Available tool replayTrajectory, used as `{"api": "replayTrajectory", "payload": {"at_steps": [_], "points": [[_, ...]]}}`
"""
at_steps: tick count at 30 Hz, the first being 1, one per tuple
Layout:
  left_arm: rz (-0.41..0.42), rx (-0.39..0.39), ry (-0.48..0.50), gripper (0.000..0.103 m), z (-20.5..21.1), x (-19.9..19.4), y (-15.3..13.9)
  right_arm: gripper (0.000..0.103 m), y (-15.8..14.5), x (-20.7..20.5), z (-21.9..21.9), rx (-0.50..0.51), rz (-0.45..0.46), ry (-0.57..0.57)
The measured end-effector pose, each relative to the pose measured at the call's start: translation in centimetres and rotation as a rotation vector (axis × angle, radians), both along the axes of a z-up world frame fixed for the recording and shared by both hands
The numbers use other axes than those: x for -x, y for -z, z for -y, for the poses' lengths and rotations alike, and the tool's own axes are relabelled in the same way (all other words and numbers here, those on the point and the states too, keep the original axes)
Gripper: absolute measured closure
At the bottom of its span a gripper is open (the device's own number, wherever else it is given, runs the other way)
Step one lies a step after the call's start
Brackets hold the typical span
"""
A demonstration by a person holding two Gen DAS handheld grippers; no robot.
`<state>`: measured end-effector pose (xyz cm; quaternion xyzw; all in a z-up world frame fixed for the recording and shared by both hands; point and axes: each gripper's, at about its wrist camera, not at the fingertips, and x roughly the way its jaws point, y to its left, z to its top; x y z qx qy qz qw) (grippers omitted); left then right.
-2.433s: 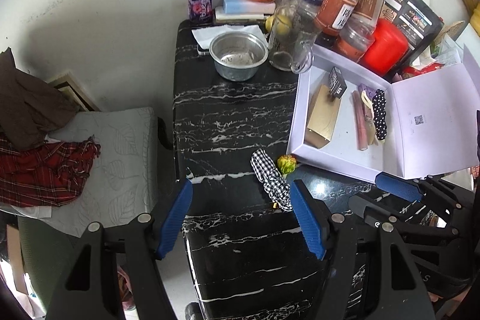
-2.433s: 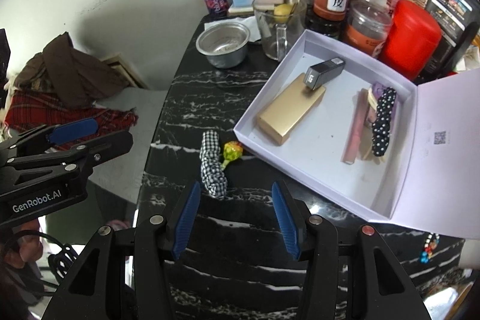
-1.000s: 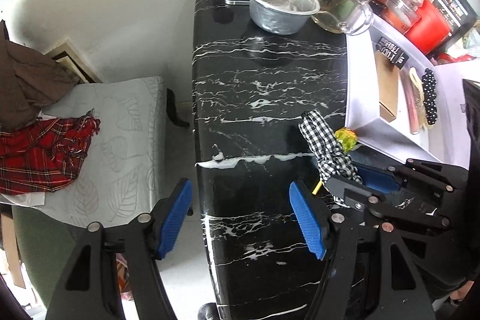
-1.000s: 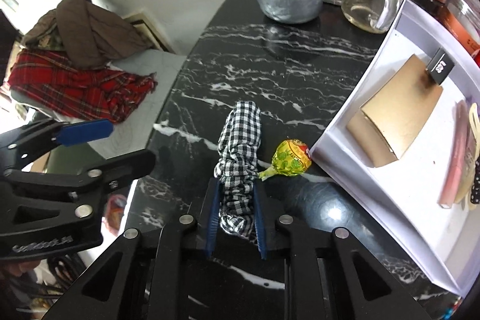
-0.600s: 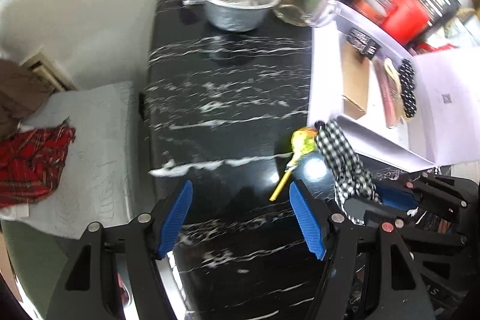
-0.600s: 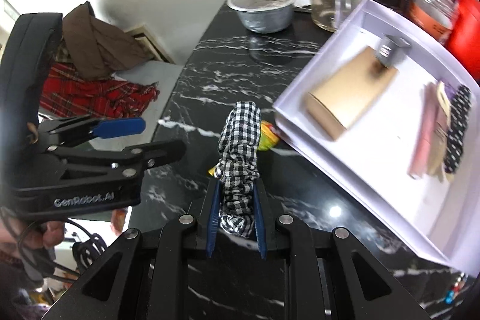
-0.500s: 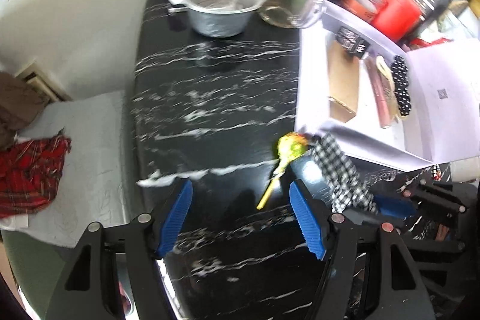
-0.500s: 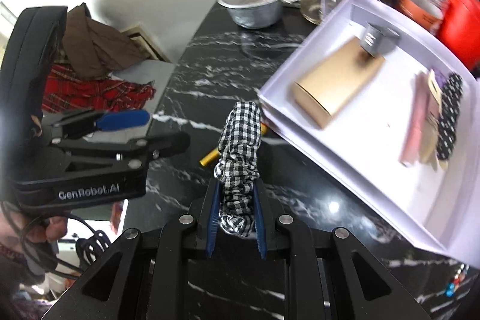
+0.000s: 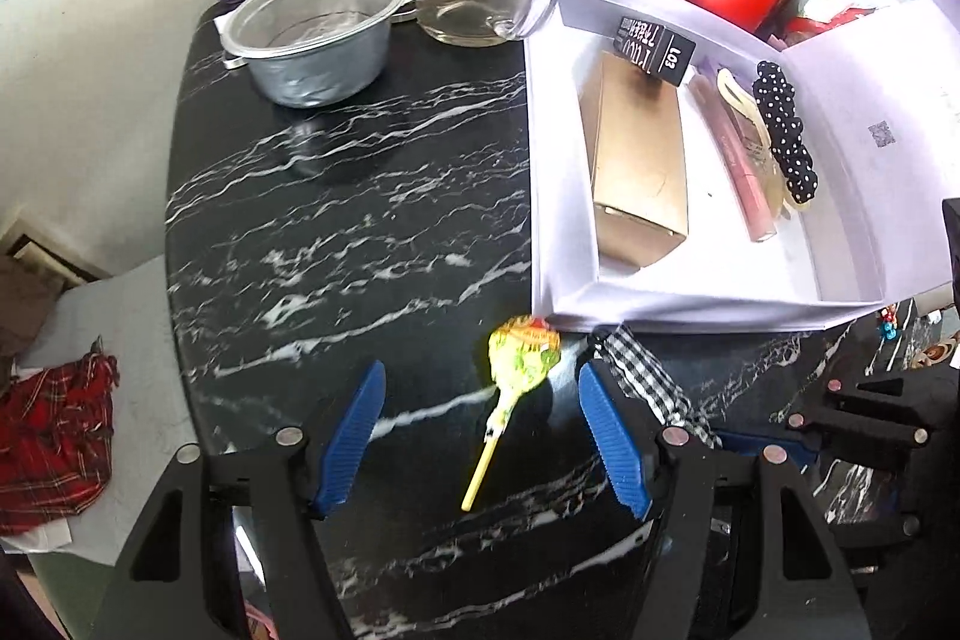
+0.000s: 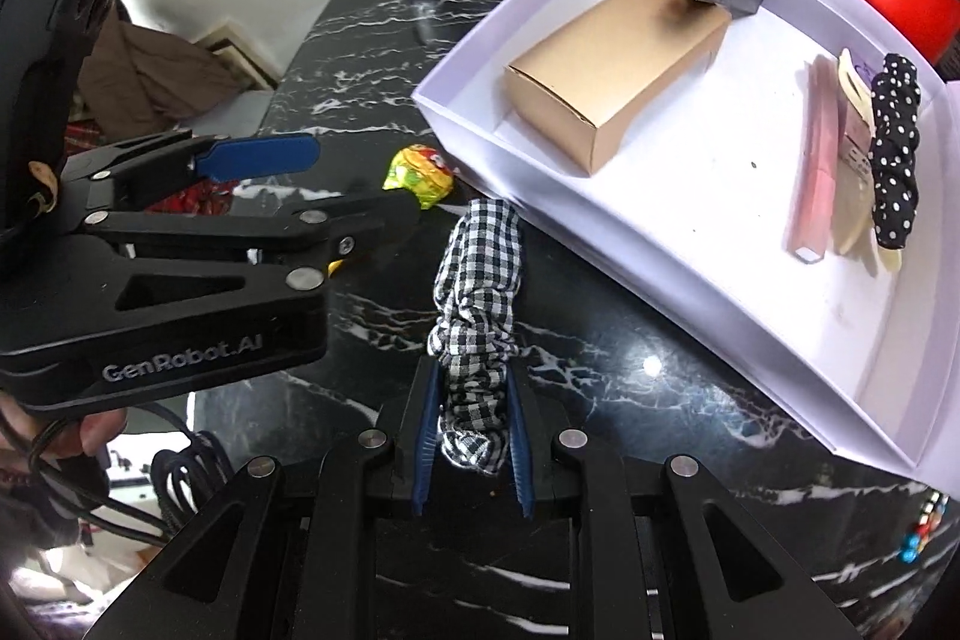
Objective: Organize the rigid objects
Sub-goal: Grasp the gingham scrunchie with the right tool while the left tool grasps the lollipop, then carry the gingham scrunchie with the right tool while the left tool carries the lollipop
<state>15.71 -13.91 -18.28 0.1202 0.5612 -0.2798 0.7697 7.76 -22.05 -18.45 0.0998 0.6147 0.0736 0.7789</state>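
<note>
Near the part-filled white box (image 10: 456, 76), the right gripper (image 10: 472, 445) clamps a checked scrunchie (image 10: 477, 280); the left gripper (image 9: 483, 439), jaws apart, straddles the lollipop (image 9: 521, 351).

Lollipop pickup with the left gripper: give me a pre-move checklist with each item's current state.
1. Left gripper open: ok.
2. Lollipop between its fingers: ok, the stick lies between them.
3. Lollipop lying free on the black marble table: ok.
4. Right gripper secure on the checkered scrunchie: ok, shut on it.
5. Scrunchie clear of the left gripper's right finger: cannot tell, they look very close.
6. Room in the white box: ok, bare floor at its near end.
</note>
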Motion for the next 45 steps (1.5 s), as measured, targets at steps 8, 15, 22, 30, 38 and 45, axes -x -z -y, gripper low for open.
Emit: {"api": "replayTrajectory", "payload": {"at_steps": [8,15,22,30,38,45], "points": [[-0.007,0.017,0.013,0.073,0.9,-0.4,1.1,0.080,0.5,-0.6,0.3,-0.003,-0.012,0.006],[-0.027,0.022,0.007,0.077,0.1,0.5,0.9,0.080,0.5,-0.7,0.3,0.003,-0.008,0.005],[-0.059,0.002,-0.005,0.077,-2.2,3.2,0.8,0.080,0.7,0.0,-0.2,0.007,-0.010,0.001],[-0.089,-0.021,-0.026,0.077,-4.8,6.6,1.1,0.080,0.8,1.0,-1.2,-0.001,-0.029,-0.028],[-0.059,-0.051,-0.006,0.077,-4.8,7.8,1.1,0.073,1.1,2.0,-2.5,0.005,-0.038,-0.047],[-0.021,-0.075,0.015,0.077,-3.5,7.2,1.1,0.055,1.2,1.7,-3.2,0.053,-0.023,-0.052]]}}
